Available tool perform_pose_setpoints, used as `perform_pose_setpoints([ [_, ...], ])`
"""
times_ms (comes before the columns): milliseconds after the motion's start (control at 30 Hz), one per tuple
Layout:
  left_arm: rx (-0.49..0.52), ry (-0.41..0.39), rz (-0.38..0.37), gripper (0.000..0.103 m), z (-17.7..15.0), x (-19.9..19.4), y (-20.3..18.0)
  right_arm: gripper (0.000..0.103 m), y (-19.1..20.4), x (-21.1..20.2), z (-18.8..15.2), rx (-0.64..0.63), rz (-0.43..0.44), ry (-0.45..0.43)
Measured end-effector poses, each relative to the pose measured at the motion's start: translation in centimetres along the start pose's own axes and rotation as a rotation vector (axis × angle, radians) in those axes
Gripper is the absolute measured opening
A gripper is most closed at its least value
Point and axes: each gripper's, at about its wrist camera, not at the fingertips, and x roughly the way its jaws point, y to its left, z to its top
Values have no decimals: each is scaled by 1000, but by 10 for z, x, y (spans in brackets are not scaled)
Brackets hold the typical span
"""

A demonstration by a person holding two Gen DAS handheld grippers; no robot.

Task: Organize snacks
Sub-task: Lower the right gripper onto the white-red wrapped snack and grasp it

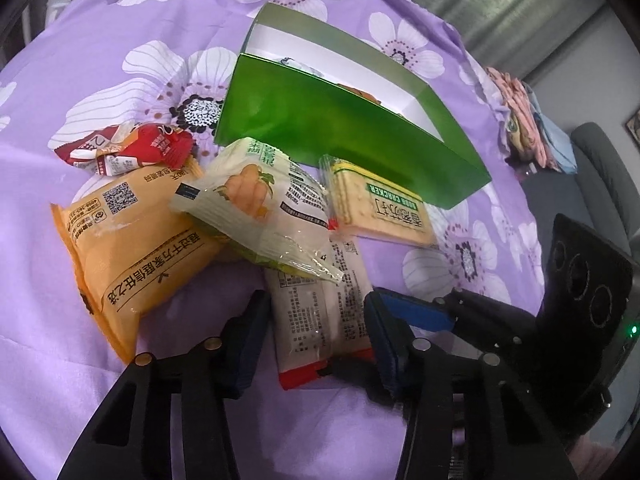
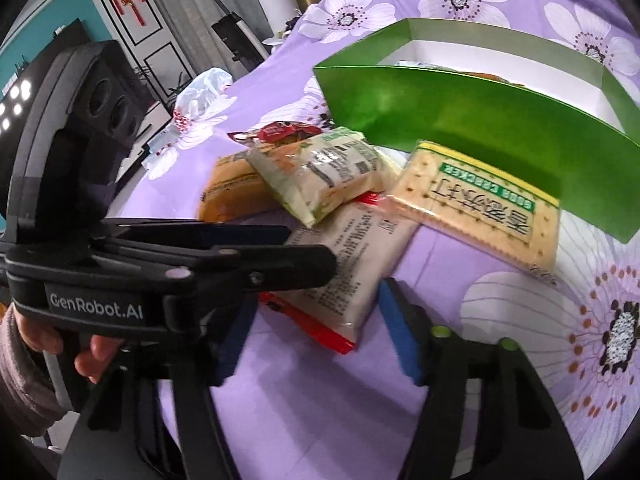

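A white snack packet with a red end (image 1: pixel 320 320) (image 2: pixel 352 272) lies on the purple flowered sheet (image 1: pixel 120 360). My left gripper (image 1: pixel 316 304) (image 2: pixel 312 248) straddles it, and both pads touch its long sides. My right gripper (image 2: pixel 316 300) (image 1: pixel 416 298) comes in from the right with the packet's near corner between its fingers; a gap shows at the blue right pad (image 2: pixel 400 332). Behind lie a pale green packet (image 1: pixel 256 200), an orange bag (image 1: pixel 124 240), a cracker pack (image 1: pixel 384 208) and red packets (image 1: pixel 132 148). An open green box (image 1: pixel 340 136) (image 2: pixel 460 120) stands beyond them.
Folded clothes (image 1: pixel 528 128) and a grey sofa (image 1: pixel 600 168) are at the sheet's right edge. A clear plastic bag (image 2: pixel 204 88) lies at the far left edge. A person's hand (image 2: pixel 92 352) holds the left gripper's handle.
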Motion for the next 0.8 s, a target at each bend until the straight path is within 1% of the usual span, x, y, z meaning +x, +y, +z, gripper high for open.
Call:
perform_pose_setpoints([
  [67,1,0,-1,48,-1,0,0,41,-5,-2,-2,7,-6,1],
  [100,4,-2,1,48,-1,0,0,39,-8,-2,-2,14,1,-1],
  [200,-4,-11,3,48,-3,-1,0,35,-9,-2,-5,16,-2,-14],
  [300,-21,-18,-7,48,-6,-6,1,30,-12,-7,-10,49,20,-32],
  [400,-17,-21,-8,48,-12,-11,-2,26,-10,-13,-17,55,27,-40],
  [567,-5,-42,-5,48,-23,-22,-14,25,-5,-25,-24,57,27,-60],
  [800,25,-70,-26,48,-24,-35,-38,24,-2,-48,-24,49,8,-113],
])
